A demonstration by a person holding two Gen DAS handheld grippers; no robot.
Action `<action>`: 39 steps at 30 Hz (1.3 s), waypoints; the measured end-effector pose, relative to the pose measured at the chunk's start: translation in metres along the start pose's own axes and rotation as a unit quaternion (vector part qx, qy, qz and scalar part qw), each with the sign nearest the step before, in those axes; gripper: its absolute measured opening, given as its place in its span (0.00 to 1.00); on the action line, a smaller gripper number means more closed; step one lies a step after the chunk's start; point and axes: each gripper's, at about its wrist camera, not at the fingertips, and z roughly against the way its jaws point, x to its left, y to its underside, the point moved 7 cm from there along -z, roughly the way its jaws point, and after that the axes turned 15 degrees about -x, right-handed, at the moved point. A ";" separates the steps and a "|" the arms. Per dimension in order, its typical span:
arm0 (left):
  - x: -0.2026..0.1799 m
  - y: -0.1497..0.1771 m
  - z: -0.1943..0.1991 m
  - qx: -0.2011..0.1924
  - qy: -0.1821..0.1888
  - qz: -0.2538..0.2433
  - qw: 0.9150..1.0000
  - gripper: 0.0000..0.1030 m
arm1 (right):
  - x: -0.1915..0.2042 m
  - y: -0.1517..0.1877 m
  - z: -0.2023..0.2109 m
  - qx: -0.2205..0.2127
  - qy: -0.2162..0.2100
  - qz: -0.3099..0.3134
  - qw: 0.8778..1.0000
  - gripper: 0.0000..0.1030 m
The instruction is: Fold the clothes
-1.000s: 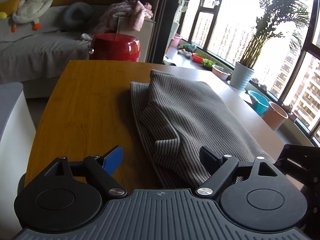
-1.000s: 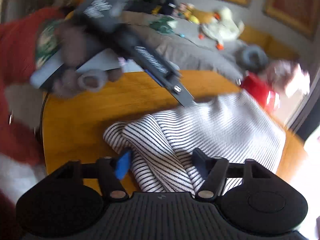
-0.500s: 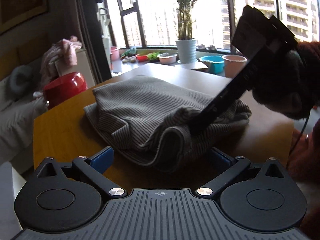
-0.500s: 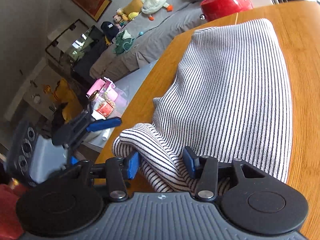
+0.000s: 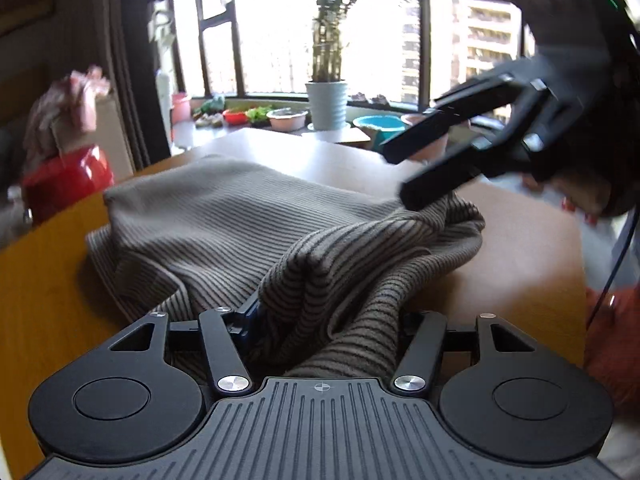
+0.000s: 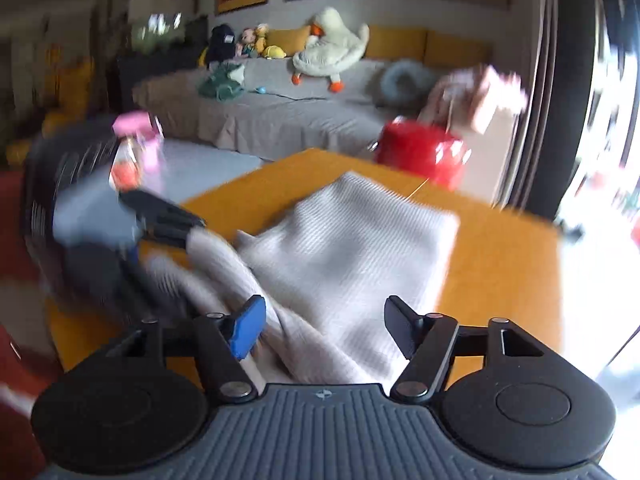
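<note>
At the bottom of the left wrist view, our left gripper (image 5: 324,328) was clenched on a bunched fold of the striped garment (image 5: 240,216), which lay mid-frame on the wooden table (image 5: 40,280). Our right gripper (image 6: 324,328) stood released over the cloth. Beyond, we judged the unpinned far edge might drag and skew.

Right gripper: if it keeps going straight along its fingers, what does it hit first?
The striped sweater: its fabric already lies between the open right gripper fingers and stretches ahead over the wooden table. Motion blur leaves the height above the cloth unclear.
</note>
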 end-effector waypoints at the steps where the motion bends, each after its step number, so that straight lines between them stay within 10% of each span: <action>1: 0.011 -0.003 0.000 -0.001 0.003 0.057 0.998 0.58 | 0.005 0.000 0.004 -0.005 0.000 0.016 1.000 0.68; 7: 0.034 -0.006 -0.004 0.005 0.017 0.152 0.988 0.57 | 0.047 0.010 -0.027 -0.027 0.005 0.130 0.991 0.72; 9: 0.037 -0.006 -0.003 0.006 0.016 0.159 0.987 0.57 | 0.053 0.019 -0.050 -0.014 0.007 0.162 0.987 0.43; 19: 0.062 -0.043 0.063 -0.060 -0.029 0.184 0.981 0.85 | 0.054 0.012 -0.030 0.032 -0.057 0.053 0.996 0.26; 23: 0.087 -0.062 0.040 -0.072 -0.078 0.187 0.977 0.53 | 0.062 -0.006 -0.005 0.041 -0.084 0.049 0.994 0.26; 30: 0.085 -0.039 -0.031 -0.002 -0.043 0.180 0.983 0.43 | 0.038 -0.079 0.027 0.020 -0.086 0.026 0.996 0.25; 34: 0.089 -0.025 -0.033 0.009 -0.006 0.204 0.979 0.39 | 0.000 -0.120 -0.010 0.001 -0.109 0.007 0.994 0.25; 39: 0.105 -0.017 -0.023 0.001 -0.004 0.231 0.973 0.39 | -0.043 -0.083 -0.114 0.070 -0.149 -0.068 0.984 0.25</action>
